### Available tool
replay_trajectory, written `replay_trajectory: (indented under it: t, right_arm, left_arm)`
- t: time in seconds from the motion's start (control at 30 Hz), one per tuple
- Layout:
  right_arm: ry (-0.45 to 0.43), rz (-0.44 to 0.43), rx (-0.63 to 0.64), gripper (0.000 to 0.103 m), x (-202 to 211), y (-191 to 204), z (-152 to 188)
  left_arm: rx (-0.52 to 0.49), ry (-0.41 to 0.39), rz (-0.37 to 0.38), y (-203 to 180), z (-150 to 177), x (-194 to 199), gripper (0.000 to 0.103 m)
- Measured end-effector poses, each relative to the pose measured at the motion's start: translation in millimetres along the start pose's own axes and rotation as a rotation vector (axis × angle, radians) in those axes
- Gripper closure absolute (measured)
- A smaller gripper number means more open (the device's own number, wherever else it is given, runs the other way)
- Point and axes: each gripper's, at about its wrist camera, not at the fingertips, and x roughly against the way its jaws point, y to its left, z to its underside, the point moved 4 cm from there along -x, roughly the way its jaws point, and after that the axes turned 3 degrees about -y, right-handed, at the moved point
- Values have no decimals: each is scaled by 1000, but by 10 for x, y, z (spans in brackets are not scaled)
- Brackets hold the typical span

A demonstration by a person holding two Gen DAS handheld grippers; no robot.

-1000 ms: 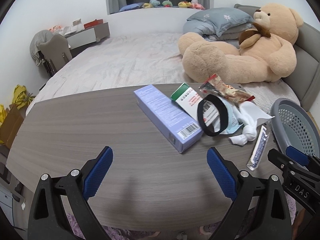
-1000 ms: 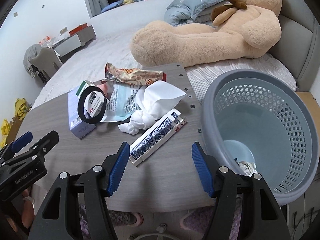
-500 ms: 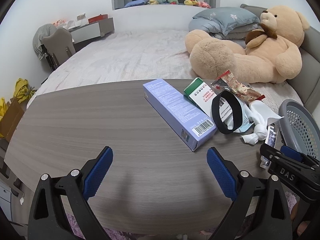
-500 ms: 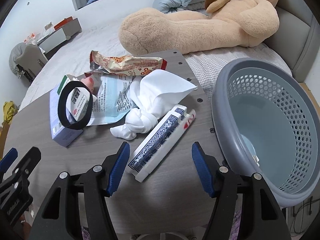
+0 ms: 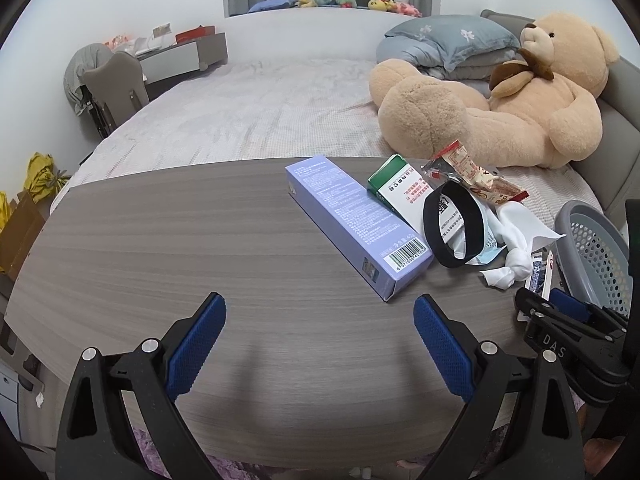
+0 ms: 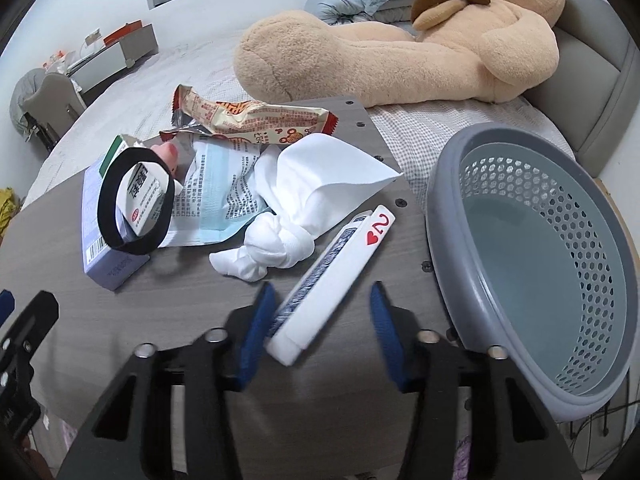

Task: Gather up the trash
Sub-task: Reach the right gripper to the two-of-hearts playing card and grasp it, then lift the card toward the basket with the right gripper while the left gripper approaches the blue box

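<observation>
On the bedside table (image 6: 120,320), trash lies uncollected while the right gripper (image 6: 320,332), jaws just narrowing, straddles the card box (image 6: 332,280) at six o'clock, not yet pinching; the left gripper (image 5: 320,340) gapes wide, empty.

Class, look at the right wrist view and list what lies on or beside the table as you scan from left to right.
Purple box → black band → knotted white cloth → playing-card pack → grey perforated basket.

Grey basket (image 6: 532,240) cut off at pic's right edge; right hand-held gripper (image 6: 320,332) motion-blurred; box text (image 5: 404,194) too small to read.
</observation>
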Motion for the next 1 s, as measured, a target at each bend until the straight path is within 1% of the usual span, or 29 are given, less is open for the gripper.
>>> replay_trajectory:
  t: [0.07, 0.2, 0.4, 0.6, 0.7, 0.83, 1.0]
  right_arm:
    - [-2, -16, 6, 81, 14, -4, 8]
    - [-8, -67, -6, 87, 69, -84, 66]
    - [-8, -139, -33, 88, 222, -189, 156]
    - [-68, -179, -41, 88, 495, -323, 188]
    - [-93, -196, -42, 88, 592, -357, 182]
    - [-110, -208, -36, 88, 626, -397, 179]
    - [-92, -232, -40, 88, 564, -427, 184]
  left_arm:
    - [1, 5, 6, -4, 3, -1, 10]
    - [3, 8, 10, -5, -4, 9, 10]
    - [9, 16, 18, -46, 4, 31, 10]
    - [22, 29, 27, -90, -12, 3, 10]
    - [31, 48, 16, -110, -20, -81, 10]
    - [38, 62, 4, -143, -53, -208, 10]
    - [37, 66, -13, -192, -94, -364, 10]
